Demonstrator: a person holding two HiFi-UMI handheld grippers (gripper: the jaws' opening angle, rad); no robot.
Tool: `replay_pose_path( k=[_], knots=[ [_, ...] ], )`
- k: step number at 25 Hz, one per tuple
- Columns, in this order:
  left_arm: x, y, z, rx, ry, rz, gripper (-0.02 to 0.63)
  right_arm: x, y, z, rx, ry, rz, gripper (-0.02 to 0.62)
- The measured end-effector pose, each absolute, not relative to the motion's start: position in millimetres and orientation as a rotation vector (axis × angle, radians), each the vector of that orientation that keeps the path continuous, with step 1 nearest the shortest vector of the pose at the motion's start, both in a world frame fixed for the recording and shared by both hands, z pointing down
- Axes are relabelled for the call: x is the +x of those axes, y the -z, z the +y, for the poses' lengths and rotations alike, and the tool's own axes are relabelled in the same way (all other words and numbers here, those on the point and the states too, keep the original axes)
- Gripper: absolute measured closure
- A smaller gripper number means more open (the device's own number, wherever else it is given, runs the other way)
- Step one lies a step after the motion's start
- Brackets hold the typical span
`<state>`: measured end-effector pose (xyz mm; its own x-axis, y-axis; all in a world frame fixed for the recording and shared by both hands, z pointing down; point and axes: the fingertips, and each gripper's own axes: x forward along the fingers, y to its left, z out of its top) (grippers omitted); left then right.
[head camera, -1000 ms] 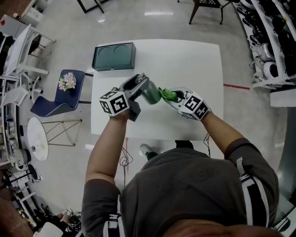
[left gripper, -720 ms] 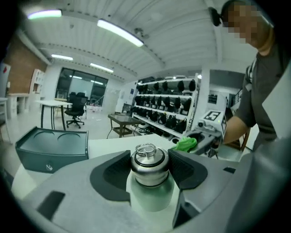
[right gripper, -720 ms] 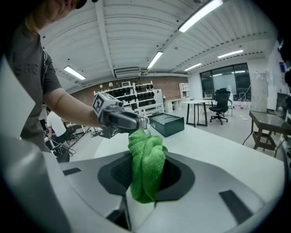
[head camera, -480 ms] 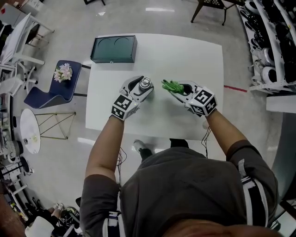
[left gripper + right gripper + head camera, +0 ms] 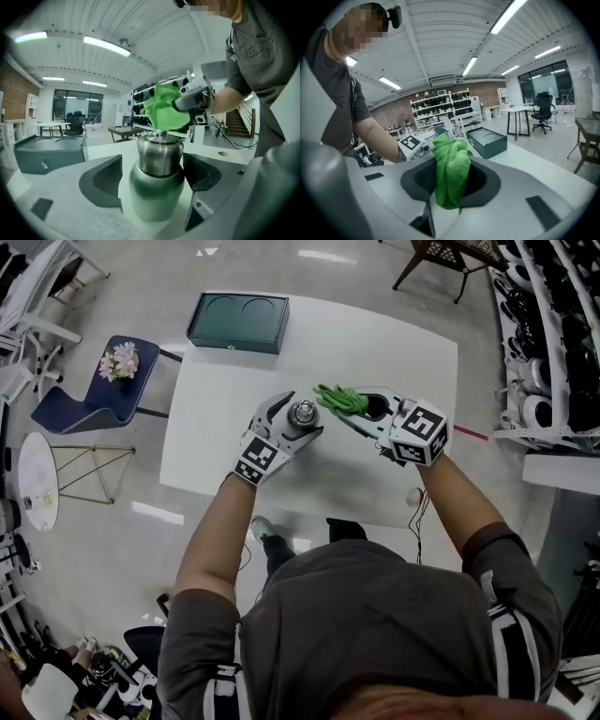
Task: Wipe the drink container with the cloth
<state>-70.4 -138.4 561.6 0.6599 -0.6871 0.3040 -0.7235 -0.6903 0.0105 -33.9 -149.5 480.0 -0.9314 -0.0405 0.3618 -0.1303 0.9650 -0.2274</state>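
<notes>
The drink container [image 5: 302, 415], a green bottle with a steel cap, stands upright on the white table [image 5: 234, 362]. My left gripper [image 5: 296, 418] is around it, and its jaws have just been opening. In the left gripper view the bottle [image 5: 157, 187] stands between the dark pads [image 5: 101, 180] with a gap on each side. My right gripper [image 5: 367, 409] is shut on the green cloth [image 5: 339, 399], which is bunched between its jaws [image 5: 450, 173]. The cloth [image 5: 164, 112] hangs just above the bottle's cap; whether it touches it I cannot tell.
A dark green box [image 5: 237, 322] lies at the table's far left corner, also seen as the box [image 5: 487, 140] in the right gripper view. A blue chair with flowers [image 5: 103, 381] stands left of the table, and shelving [image 5: 553, 334] runs along the right.
The bottle, held tilted in the air before, now stands upright on the table. The left jaws have opened off it. The right gripper has lifted the cloth off the bottle's side.
</notes>
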Motion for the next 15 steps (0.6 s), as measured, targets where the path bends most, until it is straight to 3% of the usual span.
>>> replay_pose_path(
  k=[7,15],
  knots=[
    [-69,-596,-140,2.702,-0.436,-1.14,0.238,-113,-480,-115,-0.135,-0.011,-2.573,0.495],
    [-70,-596,-140,2.711,-0.433,-1.113,0.238,-89,-498,-89,-0.285,0.137,-2.404,0.502]
  ],
)
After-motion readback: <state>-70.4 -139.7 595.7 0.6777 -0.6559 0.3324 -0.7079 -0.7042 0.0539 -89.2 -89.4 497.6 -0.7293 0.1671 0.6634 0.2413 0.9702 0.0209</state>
